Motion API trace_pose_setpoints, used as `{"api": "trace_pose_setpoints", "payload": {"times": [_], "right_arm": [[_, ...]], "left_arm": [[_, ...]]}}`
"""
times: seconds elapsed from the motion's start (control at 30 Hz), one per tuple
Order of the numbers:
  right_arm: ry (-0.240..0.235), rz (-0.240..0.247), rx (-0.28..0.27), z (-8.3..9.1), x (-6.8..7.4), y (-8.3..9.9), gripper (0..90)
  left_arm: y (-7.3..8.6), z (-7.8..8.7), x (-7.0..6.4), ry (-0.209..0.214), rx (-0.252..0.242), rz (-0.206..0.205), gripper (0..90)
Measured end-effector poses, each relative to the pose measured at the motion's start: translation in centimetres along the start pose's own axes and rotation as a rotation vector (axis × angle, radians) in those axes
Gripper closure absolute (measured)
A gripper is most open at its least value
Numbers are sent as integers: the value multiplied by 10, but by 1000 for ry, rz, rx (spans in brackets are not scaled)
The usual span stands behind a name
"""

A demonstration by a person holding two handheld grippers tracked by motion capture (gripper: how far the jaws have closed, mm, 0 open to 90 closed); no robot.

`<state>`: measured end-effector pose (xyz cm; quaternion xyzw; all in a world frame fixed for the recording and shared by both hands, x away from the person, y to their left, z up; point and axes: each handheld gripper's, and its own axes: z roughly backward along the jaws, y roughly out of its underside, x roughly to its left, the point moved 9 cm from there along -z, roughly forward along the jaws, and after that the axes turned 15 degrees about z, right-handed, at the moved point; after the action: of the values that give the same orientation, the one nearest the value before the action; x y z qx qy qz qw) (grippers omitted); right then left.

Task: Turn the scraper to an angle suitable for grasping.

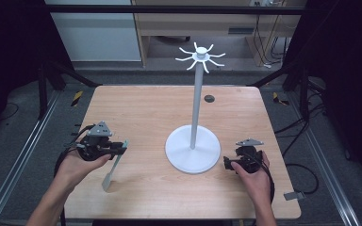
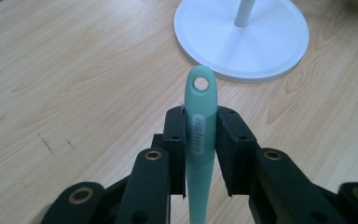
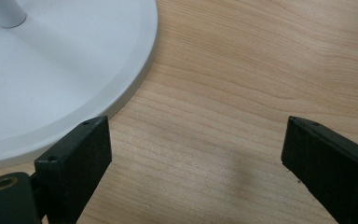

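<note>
Through the right gripper view I see my right gripper with its two black jaws spread wide apart and nothing between them, just the light wooden table. The white round base of a stand lies at the upper left, its rim just beside one jaw, with the pole rising from it.

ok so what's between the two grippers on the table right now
In the high view, the white stand's round base sits between the left gripper, shut on a mint utensil, and the open right gripper.
</note>
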<state>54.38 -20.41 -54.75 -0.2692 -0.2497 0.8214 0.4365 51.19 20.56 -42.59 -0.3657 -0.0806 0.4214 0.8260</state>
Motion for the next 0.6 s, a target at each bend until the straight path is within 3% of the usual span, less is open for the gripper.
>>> {"api": "trace_pose_setpoints", "payload": {"times": [0.6], "right_arm": [[-2,-1,-2,0,1,0,88]], "left_arm": [[-19,24,0,11,-96,16,757]]}}
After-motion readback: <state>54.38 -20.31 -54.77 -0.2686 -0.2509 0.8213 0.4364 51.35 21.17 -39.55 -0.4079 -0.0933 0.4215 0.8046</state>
